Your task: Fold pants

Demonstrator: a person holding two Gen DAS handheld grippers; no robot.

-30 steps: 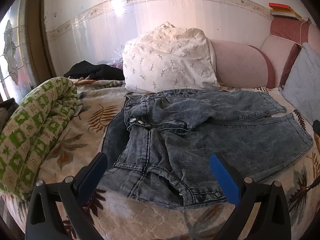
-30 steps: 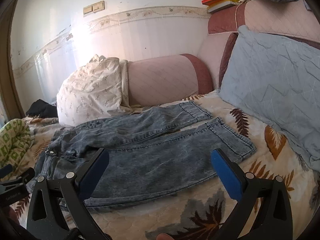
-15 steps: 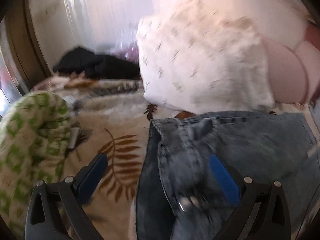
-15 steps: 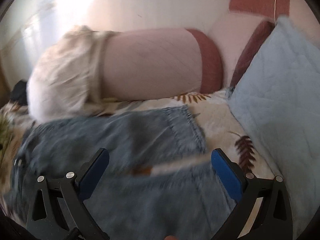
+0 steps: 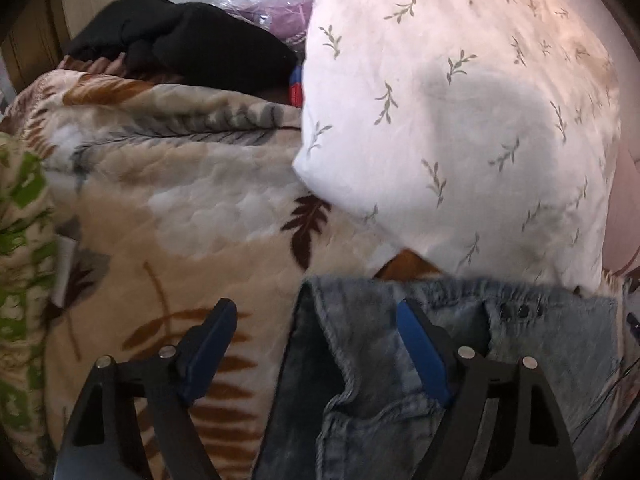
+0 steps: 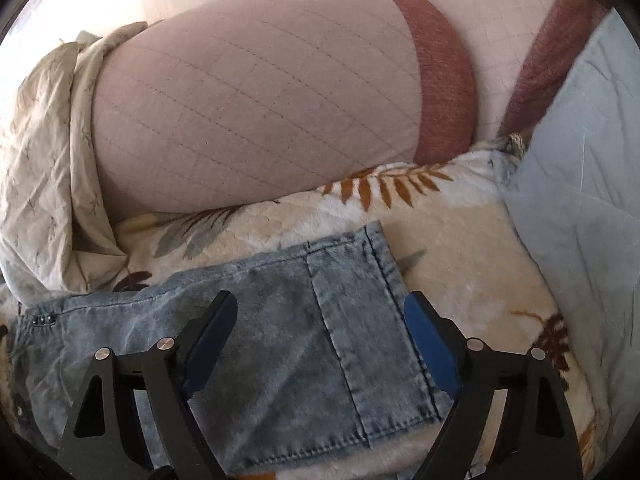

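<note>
Denim jeans lie flat on the leafy blanket, waist under the left gripper, far hem under the right gripper — both spread wide, holding nothing. The risk: a pinch takes blanket pile with the cloth, or one layer only — the fold drags crooked.

We see the pants as faded, mottled denim cloth; the blanket beneath looks plush and quilted. The pillow is smooth matt cotton; gripper fingers look matt plastic.
</note>
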